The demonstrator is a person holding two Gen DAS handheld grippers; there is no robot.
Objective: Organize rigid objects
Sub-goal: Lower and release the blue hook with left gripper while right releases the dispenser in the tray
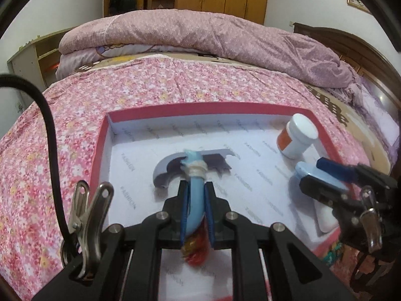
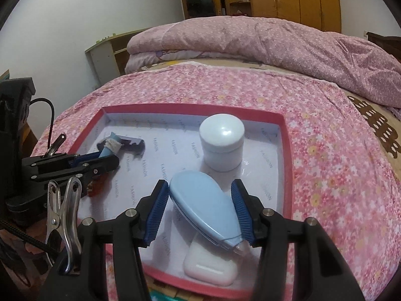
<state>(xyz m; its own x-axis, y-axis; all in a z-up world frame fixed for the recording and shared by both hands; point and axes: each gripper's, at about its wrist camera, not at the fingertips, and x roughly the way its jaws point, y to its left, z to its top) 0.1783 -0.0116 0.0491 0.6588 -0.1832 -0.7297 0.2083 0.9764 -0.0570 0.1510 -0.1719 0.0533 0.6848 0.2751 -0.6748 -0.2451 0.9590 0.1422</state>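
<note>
The left gripper (image 1: 196, 209) is closed on the blue handle of the toy axe (image 1: 193, 168) inside the red box (image 1: 100, 155) — light, stiff plastic. The right gripper (image 2: 200, 210) straddles the blue oval case (image 2: 203, 205) (smooth, slippery); contact unclear.

The razor (image 1: 193, 173) handle's lower end is blurred between the left gripper's fingers (image 1: 184, 215), and the white case (image 2: 210, 268) lies partly hidden under the blue dispenser (image 2: 205, 208)
</note>
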